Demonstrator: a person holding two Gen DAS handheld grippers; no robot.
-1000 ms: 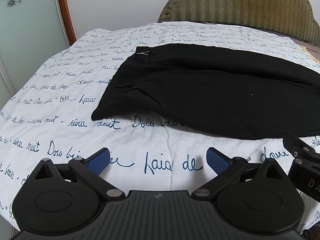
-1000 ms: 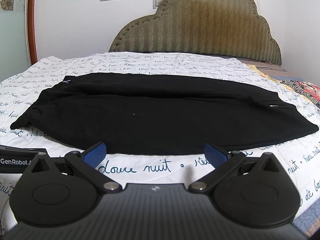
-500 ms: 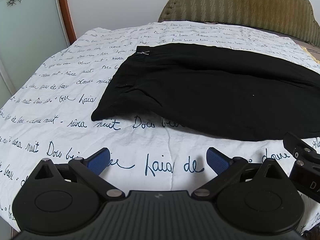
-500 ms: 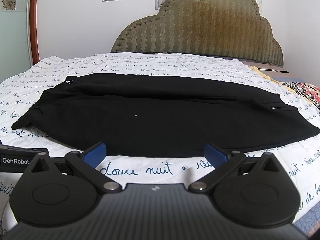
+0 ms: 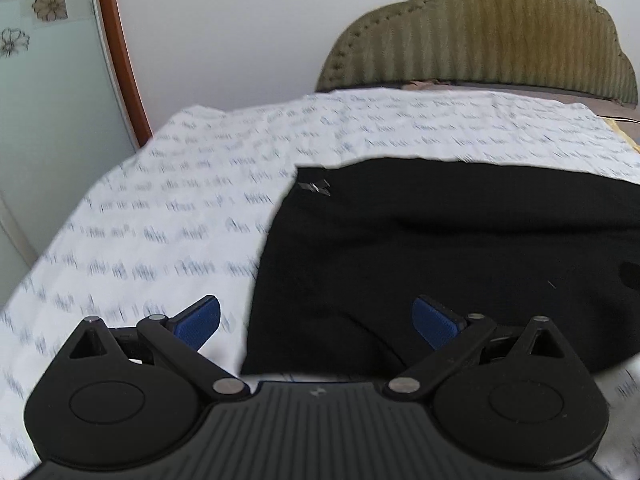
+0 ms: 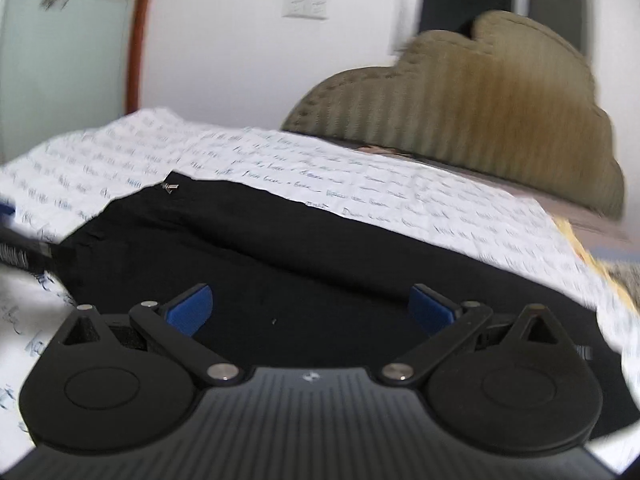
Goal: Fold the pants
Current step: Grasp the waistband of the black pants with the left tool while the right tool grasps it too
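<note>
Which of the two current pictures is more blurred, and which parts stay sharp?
Right wrist view: blurred most, smearing the olive padded headboard and white script-printed bedsheet. Left wrist view: milder blur, sheet lettering unreadable; black pants lose texture. Both open grippers, left and right, stay sharp.

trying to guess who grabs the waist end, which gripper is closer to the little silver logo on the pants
Left. The left gripper straddles the pants' waist-end edge below the silver logo. The right gripper sits farther along the legs, logo far off to its left.

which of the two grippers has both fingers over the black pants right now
The right gripper: both blue pads sit over the pants. The left gripper straddles their edge, one pad over the sheet.
</note>
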